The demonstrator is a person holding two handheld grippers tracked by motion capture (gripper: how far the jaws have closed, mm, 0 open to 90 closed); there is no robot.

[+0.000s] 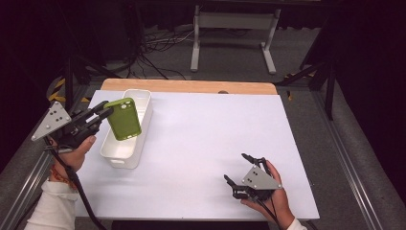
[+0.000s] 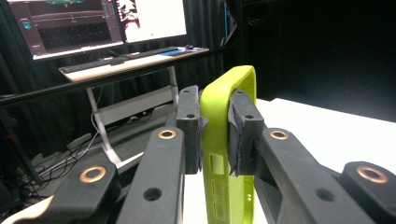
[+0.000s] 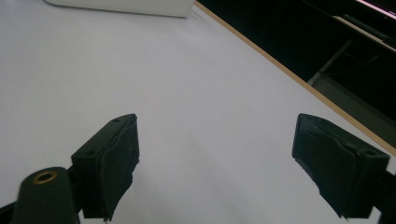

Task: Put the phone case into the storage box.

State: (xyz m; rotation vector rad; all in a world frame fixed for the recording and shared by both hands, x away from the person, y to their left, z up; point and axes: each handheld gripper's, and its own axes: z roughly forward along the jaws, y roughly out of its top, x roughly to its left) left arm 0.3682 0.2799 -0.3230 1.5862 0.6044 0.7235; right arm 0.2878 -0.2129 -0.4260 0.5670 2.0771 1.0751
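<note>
Your left gripper point(image 1: 106, 111) is clamped on the green phone case point(image 1: 123, 118), its pads pressing one long side wall of the case near an end. The case hangs over the near half of the white bin point(image 1: 142, 130), tilted, clear of the bin's rim and not touching it.

Handling, as a judgement: the case looks light and flexible, a thin moulded shell with an open face. Expect the wall to bow under pressure and the free end to droop or swing. The surface appears matte, so slip is unlikely. It is not fragile. The present hold on the side wall is sound; a hold nearer the middle of that wall would steady it better than one by the corner.

Your right gripper point(image 1: 238, 168) rests on the white table point(image 1: 201, 143), well away from the bin towards the near right corner, jaws spread wide with nothing between them.

Markings: no brand, label or legible writing is seen on the case or the bin.
</note>
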